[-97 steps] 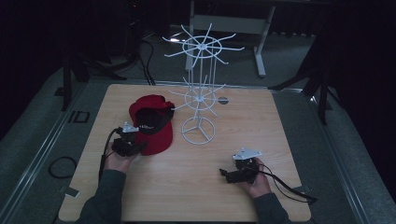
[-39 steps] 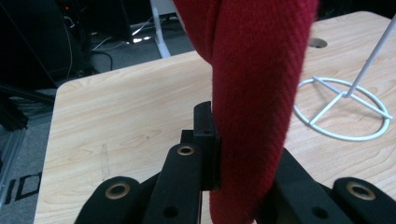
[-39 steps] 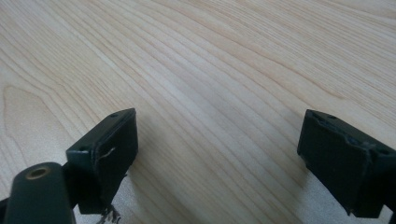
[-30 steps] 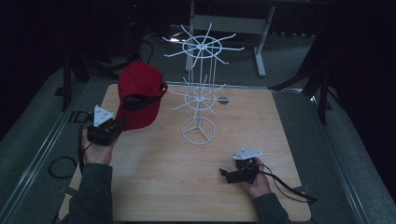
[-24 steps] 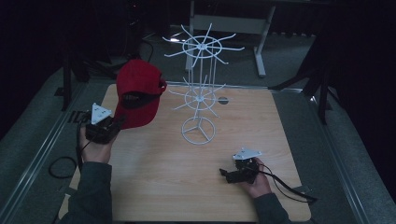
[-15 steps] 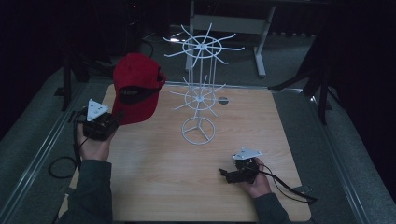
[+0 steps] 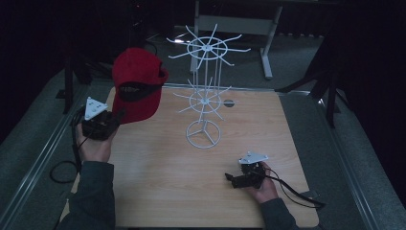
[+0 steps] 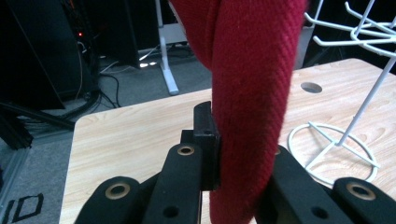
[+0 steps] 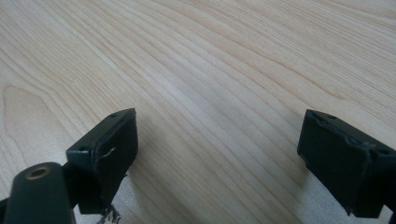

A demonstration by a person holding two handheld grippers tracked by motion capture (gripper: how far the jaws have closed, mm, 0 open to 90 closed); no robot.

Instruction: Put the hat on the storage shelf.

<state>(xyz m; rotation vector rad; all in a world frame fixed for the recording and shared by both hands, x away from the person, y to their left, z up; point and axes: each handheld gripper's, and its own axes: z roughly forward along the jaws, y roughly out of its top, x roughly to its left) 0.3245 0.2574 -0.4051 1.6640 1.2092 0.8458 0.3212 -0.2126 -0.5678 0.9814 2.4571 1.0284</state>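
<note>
Cap in left gripper; right gripper agape over table

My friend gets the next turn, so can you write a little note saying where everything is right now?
Left gripper: shut on the red cap, held up off the table, left of the white wire rack.
Right gripper: open, holding nothing, low over the table's near right part.
Done: cap is lifted.
Left: probably hang it on a rack hook; none carries it yet.
</note>
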